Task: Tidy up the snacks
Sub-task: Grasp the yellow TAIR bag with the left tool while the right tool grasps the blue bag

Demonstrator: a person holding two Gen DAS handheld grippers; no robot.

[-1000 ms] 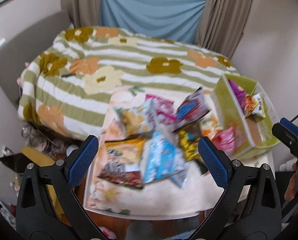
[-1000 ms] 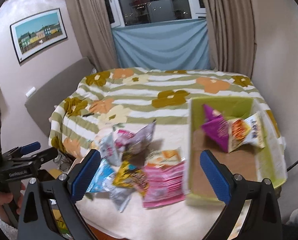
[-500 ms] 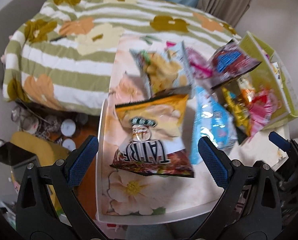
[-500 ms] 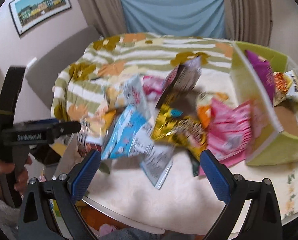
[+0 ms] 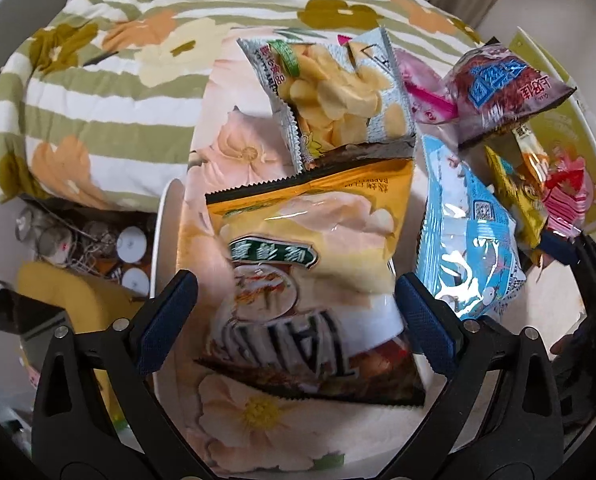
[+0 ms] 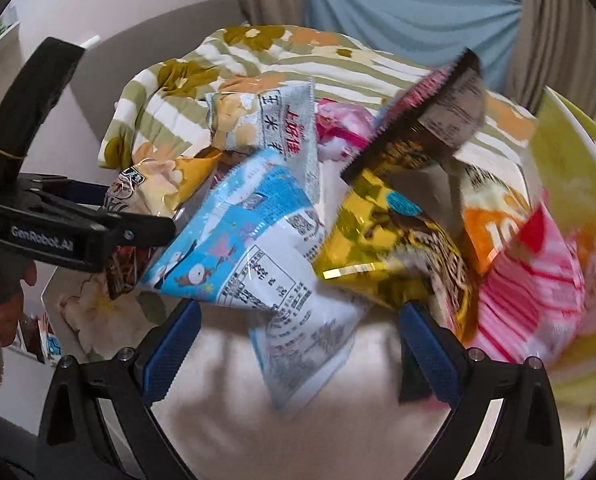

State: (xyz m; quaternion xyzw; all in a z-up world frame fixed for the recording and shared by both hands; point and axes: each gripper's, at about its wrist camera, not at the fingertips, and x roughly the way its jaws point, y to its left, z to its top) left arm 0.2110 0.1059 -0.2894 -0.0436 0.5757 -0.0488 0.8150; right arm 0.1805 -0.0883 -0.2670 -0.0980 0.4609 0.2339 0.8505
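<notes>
The left gripper (image 5: 296, 320) straddles the orange chip bag (image 5: 309, 276), jaws wide but closing, pads not yet pressing on it, likely to lift it toward the green box (image 5: 569, 136) at 2 o'clock. The bag lies flat on the table (image 5: 258, 440), long axis from 6 to 12, sealed top toward 12. The right gripper (image 6: 298, 348) hangs open and empty over the blue bag (image 6: 258, 256), whose long axis slants from 10 to 5.

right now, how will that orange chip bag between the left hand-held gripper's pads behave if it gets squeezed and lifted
The orange chip bag looks puffed with air, so probably light and squashy. Its glossy film may slip on the pads of the left hand-held gripper, whose jaws are closing. Chips inside could crush.
</notes>
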